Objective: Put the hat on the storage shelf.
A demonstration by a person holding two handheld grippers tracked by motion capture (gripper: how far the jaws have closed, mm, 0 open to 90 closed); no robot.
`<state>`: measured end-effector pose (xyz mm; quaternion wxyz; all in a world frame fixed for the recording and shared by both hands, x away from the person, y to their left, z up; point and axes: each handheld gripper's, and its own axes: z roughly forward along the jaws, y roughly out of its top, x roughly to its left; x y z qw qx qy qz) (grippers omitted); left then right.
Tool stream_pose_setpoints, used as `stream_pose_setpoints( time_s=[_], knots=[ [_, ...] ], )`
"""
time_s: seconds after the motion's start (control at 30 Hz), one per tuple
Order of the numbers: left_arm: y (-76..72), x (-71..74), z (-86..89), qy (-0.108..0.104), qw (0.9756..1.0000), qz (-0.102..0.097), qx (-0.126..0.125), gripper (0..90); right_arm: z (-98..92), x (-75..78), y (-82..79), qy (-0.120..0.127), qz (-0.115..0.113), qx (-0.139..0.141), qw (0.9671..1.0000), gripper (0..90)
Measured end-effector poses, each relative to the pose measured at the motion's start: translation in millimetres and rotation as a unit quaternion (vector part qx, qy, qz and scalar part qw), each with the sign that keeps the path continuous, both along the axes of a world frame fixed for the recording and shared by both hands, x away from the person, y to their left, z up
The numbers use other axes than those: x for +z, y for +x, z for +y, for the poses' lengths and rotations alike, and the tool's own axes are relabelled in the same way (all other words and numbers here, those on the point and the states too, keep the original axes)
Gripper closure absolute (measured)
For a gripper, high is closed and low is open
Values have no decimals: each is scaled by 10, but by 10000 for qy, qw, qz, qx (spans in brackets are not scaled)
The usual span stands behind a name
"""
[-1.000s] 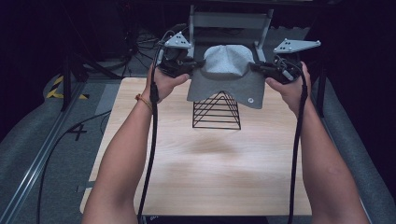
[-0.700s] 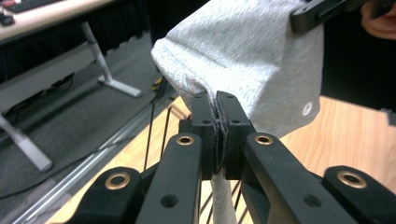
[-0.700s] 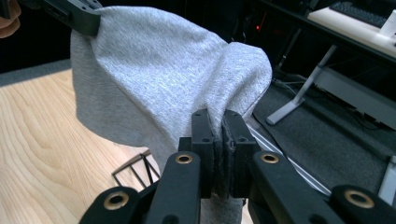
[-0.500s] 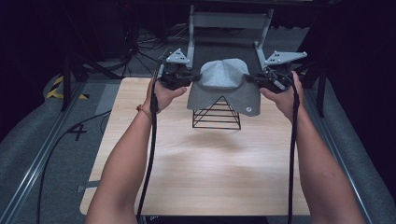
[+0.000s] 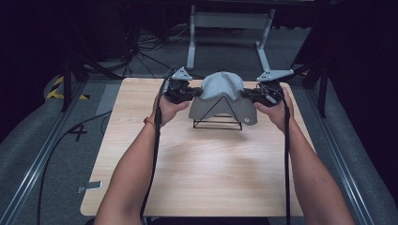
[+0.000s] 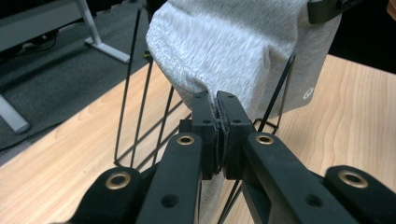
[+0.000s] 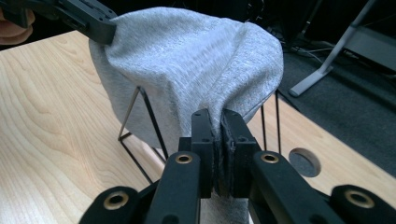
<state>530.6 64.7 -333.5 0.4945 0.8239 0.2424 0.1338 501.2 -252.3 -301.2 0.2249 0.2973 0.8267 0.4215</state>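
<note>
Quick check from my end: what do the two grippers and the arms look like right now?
Both the left gripper and the right gripper are black, with brass-coloured rivets, a grey three-cornered plate on top and a black cable trailing. Forearms are bare; a thin band circles the left wrist.

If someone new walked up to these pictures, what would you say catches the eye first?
First, the soft grey fabric cap draped over a black wire pyramid stand at the far middle of the light wooden table. Next, the left gripper and the right gripper, each clamped on the cap's hem from opposite sides. The gripper views show the cloth pinched tight between black jaws.
</note>
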Motion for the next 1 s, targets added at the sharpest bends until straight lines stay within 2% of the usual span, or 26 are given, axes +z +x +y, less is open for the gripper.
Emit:
stream_pose_setpoints(
  time_s=[0.2, 0.23, 0.33, 0.43, 0.57, 0.77, 0.87, 1.0],
  knots=[
    [-20, -208, -18, 220, 9997, 48, 36, 869, -4, -185, -1, -43, 149, -32, 9999, 850],
    [-20, -208, -18, 220, 9997, 48, 36, 869, -4, -185, -1, -43, 149, -32, 9999, 850],
    [-19, -292, -25, 359, 9993, 82, 57, 869, -8, -355, 12, -79, 305, -71, 9995, 850],
    [-10, -368, -28, 434, 9990, 120, 70, 869, -7, -460, 25, -81, 393, -91, 9992, 850],
    [-13, -420, -46, 478, 9987, 141, 94, 869, -11, -554, 36, -83, 455, -95, 9989, 850],
    [-12, -520, -95, 839, 9964, 125, 71, 869, -31, -680, 55, -154, 563, -186, 9981, 850],
    [-9, -581, -120, 919, 9956, 144, 77, 869, -32, -741, 69, -217, 597, -230, 9977, 850],
    [-1, -683, -133, 911, 9955, 258, 87, 869, -44, -804, 84, -176, 667, -265, 9973, 849]
  ],
)
